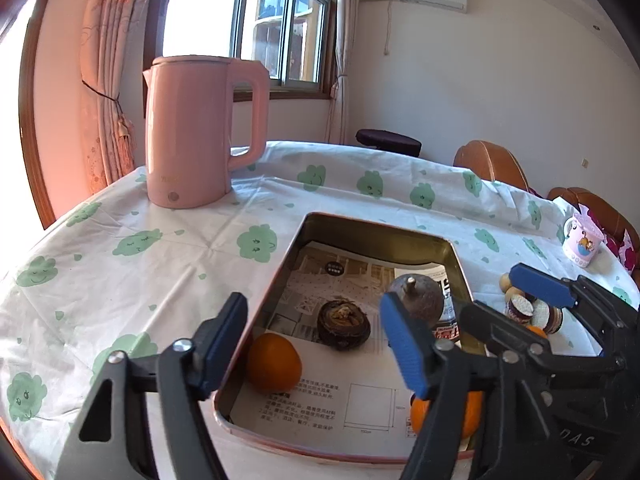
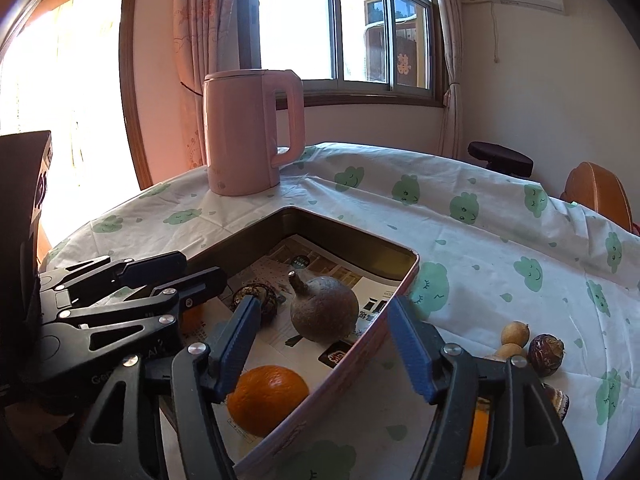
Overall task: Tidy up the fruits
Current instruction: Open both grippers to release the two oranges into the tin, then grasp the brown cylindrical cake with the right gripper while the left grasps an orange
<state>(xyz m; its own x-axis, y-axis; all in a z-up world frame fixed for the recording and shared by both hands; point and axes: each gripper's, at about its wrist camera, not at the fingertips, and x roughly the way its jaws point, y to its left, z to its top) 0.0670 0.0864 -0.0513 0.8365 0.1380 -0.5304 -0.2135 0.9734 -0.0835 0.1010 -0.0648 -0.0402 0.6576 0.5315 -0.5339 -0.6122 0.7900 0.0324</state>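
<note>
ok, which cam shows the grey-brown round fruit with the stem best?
Right wrist view: the grey-brown fruit lies unblocked inside the tin, stem and whole outline clear. In the left wrist view the same fruit is partly covered by the left gripper's blue finger pad.

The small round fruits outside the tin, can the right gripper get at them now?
Probably yes: the small round fruits lie uncovered on the tablecloth, just ahead of the open, empty right gripper.
</note>
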